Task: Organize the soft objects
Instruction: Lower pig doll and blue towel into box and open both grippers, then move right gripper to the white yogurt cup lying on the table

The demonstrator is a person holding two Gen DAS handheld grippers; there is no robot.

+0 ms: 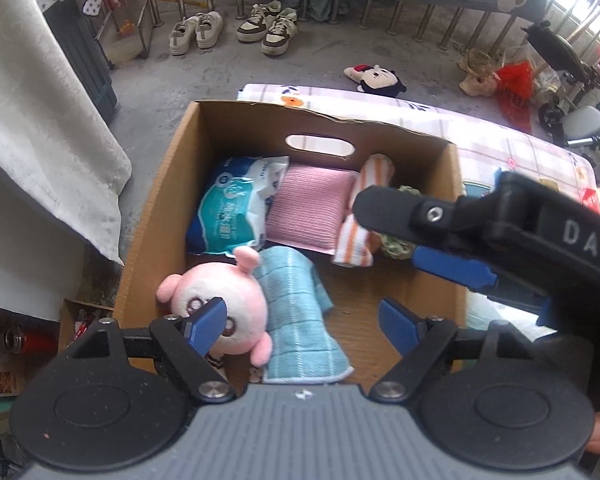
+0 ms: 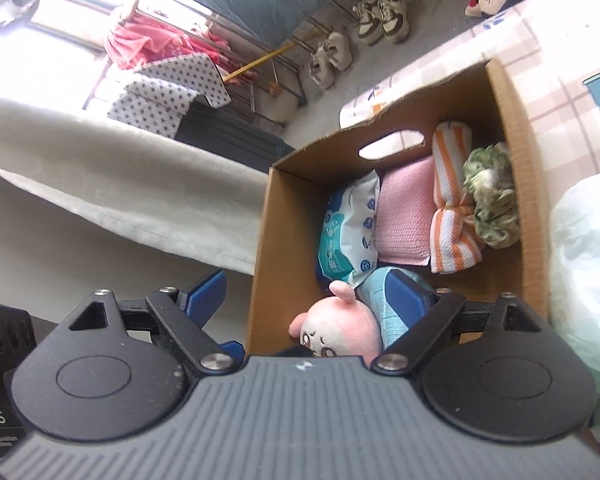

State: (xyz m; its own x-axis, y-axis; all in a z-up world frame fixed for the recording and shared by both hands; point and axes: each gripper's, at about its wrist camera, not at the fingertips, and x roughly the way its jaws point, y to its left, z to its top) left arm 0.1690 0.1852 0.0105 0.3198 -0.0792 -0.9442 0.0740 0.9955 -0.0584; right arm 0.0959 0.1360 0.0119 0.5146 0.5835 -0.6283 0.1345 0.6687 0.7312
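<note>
Both grippers, left gripper (image 1: 302, 326) and right gripper (image 2: 308, 300), are hovering spread and empty over the cardboard box (image 1: 148, 216); the pink plush (image 1: 220, 304) is lying inside, risking snagging the blue towel (image 1: 300, 312)

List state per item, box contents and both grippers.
cardboard box: open-topped, upright
pink plush: lying in box
blue towel: folded, beside plush
pink cloth: folded flat
striped towel: rolled
green scrunchie: bunched in corner
wipes pack: closed
left gripper: open, empty
right gripper: open, empty
</note>
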